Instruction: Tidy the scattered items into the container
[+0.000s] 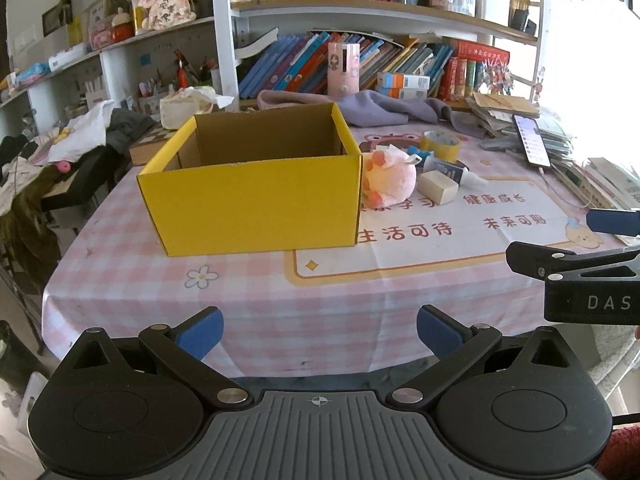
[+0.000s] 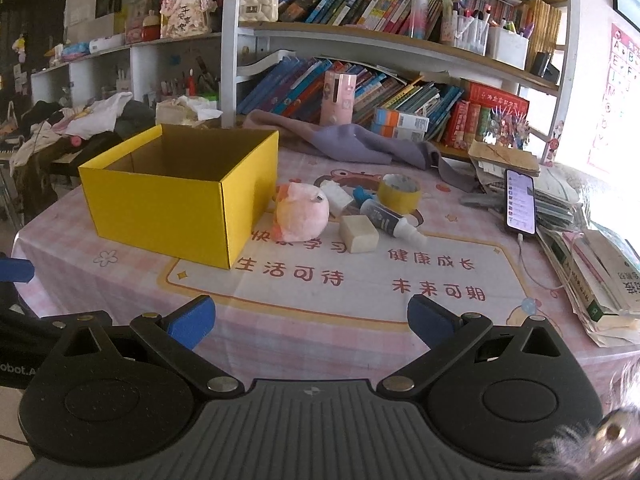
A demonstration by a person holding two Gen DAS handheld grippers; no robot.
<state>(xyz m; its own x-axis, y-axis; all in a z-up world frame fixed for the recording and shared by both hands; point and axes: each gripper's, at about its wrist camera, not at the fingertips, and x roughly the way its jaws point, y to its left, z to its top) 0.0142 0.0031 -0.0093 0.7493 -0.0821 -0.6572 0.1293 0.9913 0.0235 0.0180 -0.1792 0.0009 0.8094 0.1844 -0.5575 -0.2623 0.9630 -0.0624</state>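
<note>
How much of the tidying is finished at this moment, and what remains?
Nothing looks done: the visible inside of the yellow cardboard box is bare. Nothing is in hand; the left gripper and right gripper are open. Left beside the box: pink plush toy, cream rectangular block, white spray bottle, yellow tape roll.

Black left gripper (image 1: 319,332) and right gripper (image 2: 311,322), blue pads, silver screws.

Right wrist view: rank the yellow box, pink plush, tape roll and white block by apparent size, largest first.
1. Yellow box
2. Pink plush
3. Tape roll and white block: these look alike in size, and the block lies nearer the camera, so no ranking between them.
</note>
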